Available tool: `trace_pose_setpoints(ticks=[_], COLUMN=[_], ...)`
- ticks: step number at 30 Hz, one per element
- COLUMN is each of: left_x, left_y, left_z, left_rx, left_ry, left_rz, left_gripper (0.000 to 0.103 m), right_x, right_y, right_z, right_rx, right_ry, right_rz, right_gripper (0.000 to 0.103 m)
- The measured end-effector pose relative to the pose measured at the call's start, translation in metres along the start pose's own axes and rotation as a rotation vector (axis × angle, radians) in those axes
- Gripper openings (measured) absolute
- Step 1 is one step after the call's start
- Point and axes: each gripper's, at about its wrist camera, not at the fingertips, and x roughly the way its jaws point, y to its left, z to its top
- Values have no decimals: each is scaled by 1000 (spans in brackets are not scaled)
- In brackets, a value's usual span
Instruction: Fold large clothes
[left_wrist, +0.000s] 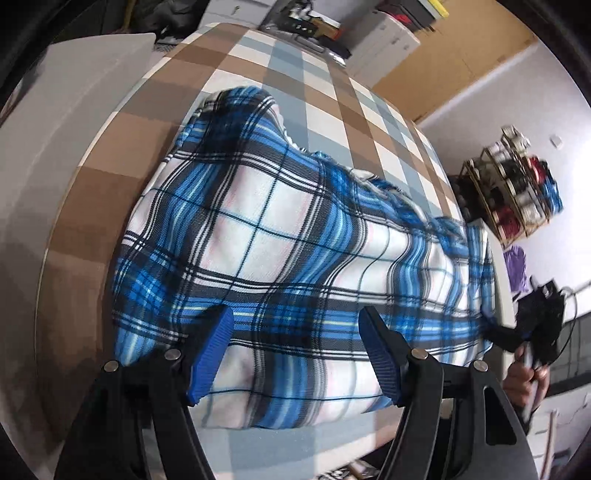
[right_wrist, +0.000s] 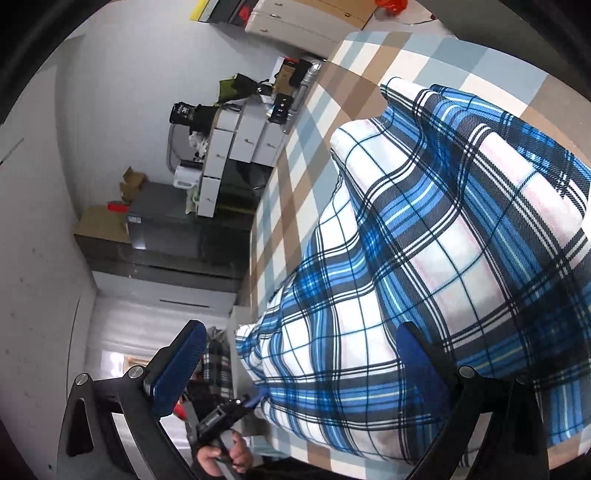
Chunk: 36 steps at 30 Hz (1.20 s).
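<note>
One large blue, white and black plaid garment (left_wrist: 280, 236) is spread on a bed covered by a brown, grey and white checked sheet (left_wrist: 295, 74). In the left wrist view, the garment's long axis is seen to run from the upper left, where a narrower end (left_wrist: 236, 107) points toward the far edge of the bed, down to the lower right, where the cloth reaches the bed's side edge. A rumpled fold (left_wrist: 369, 181) is seen along its upper right border. The left gripper (left_wrist: 295, 350) is held just above the near part of the garment; its two blue-padded fingers (left_wrist: 210, 354) are spread wide apart, with nothing pinched between them. In the right wrist view, the same garment (right_wrist: 424, 258) is seen to fill the right half of the picture, and the right gripper (right_wrist: 299, 365) is likewise held with its two fingers apart, one pad (right_wrist: 177, 369) beyond the bed's edge and the other over the cloth; whether the cloth is touched cannot be told. The other handheld gripper, grasped by a hand (right_wrist: 221, 454), is visible low in that view. Beside the bed, a small wire rack (left_wrist: 517, 184) is stocked with rolled items, their count too blurred to tell. Several white boxes (right_wrist: 236, 147) are stacked on a dark cabinet (right_wrist: 177, 229).
</note>
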Motion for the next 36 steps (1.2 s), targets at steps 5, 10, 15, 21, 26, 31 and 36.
trace_pose_setpoints(ticks=[5,10,15,21,26,31,36], left_x=[-10,25,40,13,44,107,112], left_y=[-40,-26,-3,-75,-160,-162,-156], left_z=[22,54,50,50,30,18,17], left_rx=[45,-43,-132,-27,152,110,60], left_ry=[-11,63,105,125,252,345,337], left_rz=[-191,-165,-192,-202,-271,-175,-183], left_gripper=[66,66,59,59,59,59,58], right_x=[-6,-11,-13,-13,-16,-26,-33], right_y=[0,-6,-6,0,3,-4,1], right_z=[-2,3,5,5,5,7,9], right_rx=[7,32,28,19,12,48,25], right_ry=[-14,-24,-21,-4,-16,-38,-49], right_rz=[5,13,20,42,49,66,83], right_gripper=[103,103,103,103,103,103,103])
